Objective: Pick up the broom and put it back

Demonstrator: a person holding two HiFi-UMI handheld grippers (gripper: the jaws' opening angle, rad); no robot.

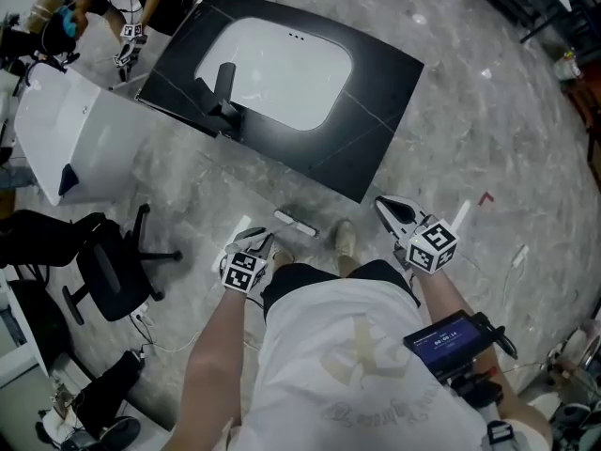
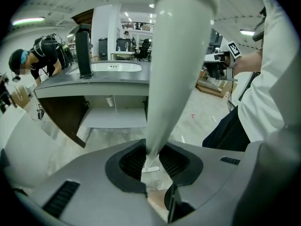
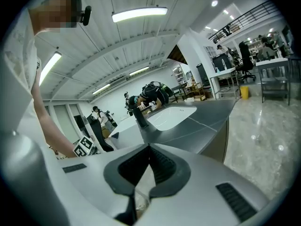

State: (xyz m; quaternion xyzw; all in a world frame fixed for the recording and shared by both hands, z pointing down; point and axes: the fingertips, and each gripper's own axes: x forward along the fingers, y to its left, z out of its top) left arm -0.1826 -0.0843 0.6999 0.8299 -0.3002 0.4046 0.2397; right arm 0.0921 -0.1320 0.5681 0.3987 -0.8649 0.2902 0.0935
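White broom (image 2: 169,79) is pinched by the jaws of my left gripper (image 2: 153,157), its head down at the grey floor (image 1: 488,111) beside my shoe (image 1: 345,238). Right gripper (image 3: 149,149): jaws pressed together, nothing between. Dark table (image 1: 376,111) with sink (image 1: 282,73) stands directly ahead, an office chair (image 1: 108,271) to the left.

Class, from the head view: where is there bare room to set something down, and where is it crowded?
Bare: the grey floor right of the dark counter, and the counter's strip right of the white basin. Crowded: the left, round the office chair and white panel, and the spot by the feet and the broom.
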